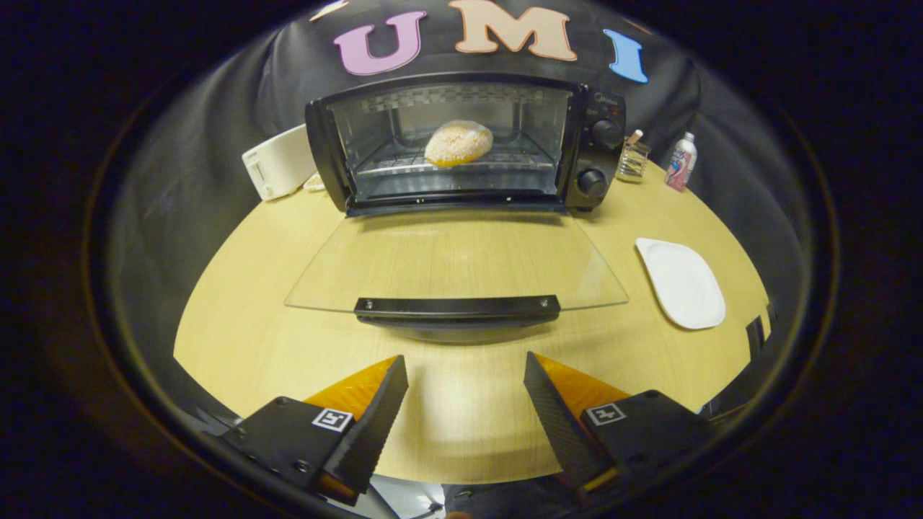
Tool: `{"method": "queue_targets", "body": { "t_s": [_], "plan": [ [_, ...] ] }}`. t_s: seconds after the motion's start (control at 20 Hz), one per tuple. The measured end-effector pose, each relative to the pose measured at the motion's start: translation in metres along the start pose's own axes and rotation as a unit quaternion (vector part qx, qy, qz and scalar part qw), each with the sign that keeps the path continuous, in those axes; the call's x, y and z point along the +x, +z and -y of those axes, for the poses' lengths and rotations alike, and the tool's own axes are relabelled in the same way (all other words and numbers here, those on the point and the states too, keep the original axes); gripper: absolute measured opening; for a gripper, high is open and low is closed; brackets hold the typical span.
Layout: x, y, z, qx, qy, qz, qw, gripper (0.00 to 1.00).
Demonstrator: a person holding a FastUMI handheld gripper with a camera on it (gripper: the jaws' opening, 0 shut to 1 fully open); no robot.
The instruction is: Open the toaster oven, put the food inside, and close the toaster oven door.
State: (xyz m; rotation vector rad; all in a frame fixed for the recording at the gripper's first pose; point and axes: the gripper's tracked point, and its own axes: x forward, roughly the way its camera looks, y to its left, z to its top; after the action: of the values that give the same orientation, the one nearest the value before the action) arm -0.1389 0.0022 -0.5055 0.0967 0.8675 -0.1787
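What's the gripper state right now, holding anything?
Gripper: open, holding nothing; its fingers sit apart over the table, just short of the open toaster oven door's handle. The bun sits inside on the rack.

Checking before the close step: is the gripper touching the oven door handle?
Apart. The gripper view shows bare table between the open gripper and the door handle, which lies just ahead of the fingertips.

Toaster oven open, bun on the rack

The gripper (466, 367) hung spread and empty; at 12 o'clock lay the glass door (457, 268), then the toaster oven (461, 144) holding a bun (458, 143); white plate (681, 282) at 2 o'clock.
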Motion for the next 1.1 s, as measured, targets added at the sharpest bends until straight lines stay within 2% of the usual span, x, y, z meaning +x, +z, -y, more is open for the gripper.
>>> {"method": "queue_targets", "body": {
  "t_s": [0.6,1.1],
  "plan": [
    [0.022,0.014,-0.001,-0.006,0.005,0.005,1.000,0.99],
    [-0.005,0.054,-0.003,-0.018,0.005,0.060,0.998,0.99]
  ]
}}
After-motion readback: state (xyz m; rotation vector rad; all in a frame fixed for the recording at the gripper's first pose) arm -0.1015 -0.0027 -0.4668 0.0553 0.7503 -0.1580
